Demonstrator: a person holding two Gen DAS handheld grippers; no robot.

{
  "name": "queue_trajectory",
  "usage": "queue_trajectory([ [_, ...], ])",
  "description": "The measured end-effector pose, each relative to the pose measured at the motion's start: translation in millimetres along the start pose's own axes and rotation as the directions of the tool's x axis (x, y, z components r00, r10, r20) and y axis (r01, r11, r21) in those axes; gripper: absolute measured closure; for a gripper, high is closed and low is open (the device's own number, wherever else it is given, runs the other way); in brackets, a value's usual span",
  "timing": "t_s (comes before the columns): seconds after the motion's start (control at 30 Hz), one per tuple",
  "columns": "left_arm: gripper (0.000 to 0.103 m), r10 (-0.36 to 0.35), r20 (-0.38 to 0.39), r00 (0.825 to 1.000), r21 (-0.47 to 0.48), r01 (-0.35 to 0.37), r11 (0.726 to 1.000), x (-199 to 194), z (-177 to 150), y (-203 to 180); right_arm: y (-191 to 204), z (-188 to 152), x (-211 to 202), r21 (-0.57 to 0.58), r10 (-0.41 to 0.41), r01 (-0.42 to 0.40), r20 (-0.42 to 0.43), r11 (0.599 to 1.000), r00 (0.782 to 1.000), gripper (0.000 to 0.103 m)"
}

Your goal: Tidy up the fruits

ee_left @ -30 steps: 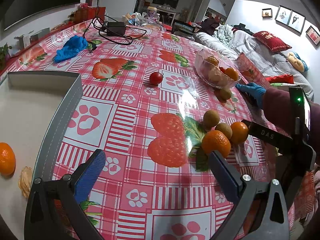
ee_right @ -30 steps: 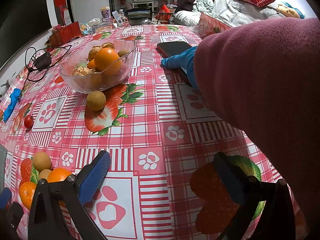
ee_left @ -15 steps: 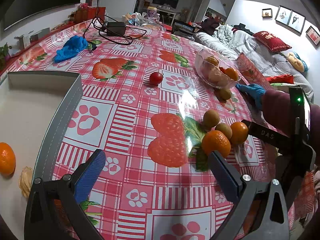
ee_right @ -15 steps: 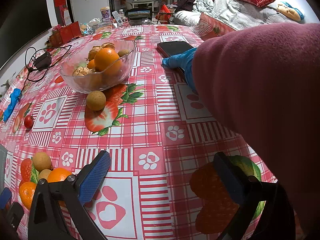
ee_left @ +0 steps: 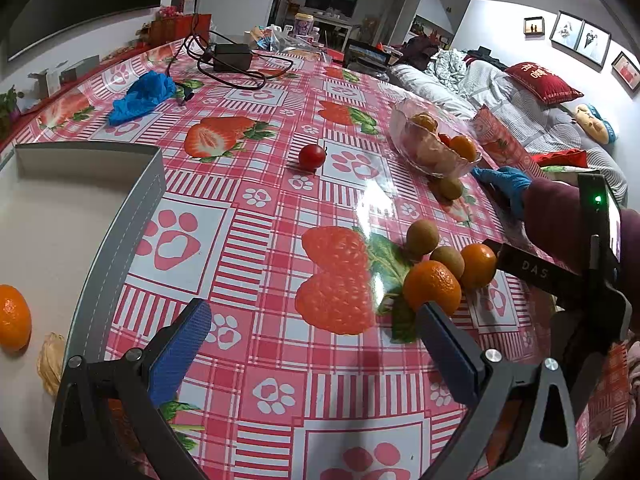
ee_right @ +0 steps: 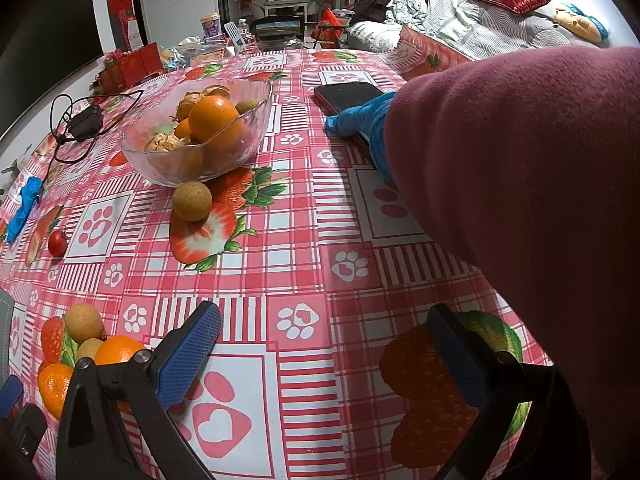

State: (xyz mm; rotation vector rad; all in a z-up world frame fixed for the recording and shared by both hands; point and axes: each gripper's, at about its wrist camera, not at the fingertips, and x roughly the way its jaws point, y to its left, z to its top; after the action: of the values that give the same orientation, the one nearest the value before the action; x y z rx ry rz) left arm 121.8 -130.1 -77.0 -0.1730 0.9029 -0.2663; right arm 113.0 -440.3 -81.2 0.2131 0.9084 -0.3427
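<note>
Left gripper point(ee_left: 314, 346): held low over the table, jaws spread wide, nothing between the blue pads.
Right gripper point(ee_right: 326, 354): jaws likewise spread wide over the checked cloth, nothing gripped.
Table point(ee_left: 248, 216): covered by a red-and-white cloth printed with strawberries and paw marks.
Fruit cluster point(ee_left: 444, 268): two oranges and two small brown fruits are seen touching one another, at about 2 o'clock from the left gripper, just beyond its right-hand finger.
Glass bowl point(ee_right: 196, 136): placed at 11 o'clock in the right wrist view; oranges, small brown fruits and husked fruits are held in it.
Loose brown fruit point(ee_right: 192, 201): set just beside the bowl's near wall, on a printed strawberry.
Cherry tomato point(ee_left: 312, 157): lying alone at 12 o'clock in the left wrist view, well apart from the cluster.
Grey tray point(ee_left: 132, 216): seen at 9 o'clock in the left wrist view; one orange point(ee_left: 12, 323) and a papery husk point(ee_left: 50, 362) are contained in it.
Gloved hand point(ee_right: 360, 120): rested on a dark phone point(ee_right: 346, 94) at 1 o'clock in the right wrist view, a maroon sleeve point(ee_right: 520, 200) filling the right side.
Blue glove point(ee_left: 142, 96): crumpled at 11 o'clock, near a black charger and cable point(ee_left: 230, 58).
</note>
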Motion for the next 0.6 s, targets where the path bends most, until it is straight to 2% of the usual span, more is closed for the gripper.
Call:
queue_trajectory([
  [0.6,0.001,-0.004,0.001,1.0,-0.002,0.004,1.0,0.8,0.0,0.4,-0.2,0.1,-0.1,0.0,0.0,0.0,0.0,1.0,1.0,0.0],
])
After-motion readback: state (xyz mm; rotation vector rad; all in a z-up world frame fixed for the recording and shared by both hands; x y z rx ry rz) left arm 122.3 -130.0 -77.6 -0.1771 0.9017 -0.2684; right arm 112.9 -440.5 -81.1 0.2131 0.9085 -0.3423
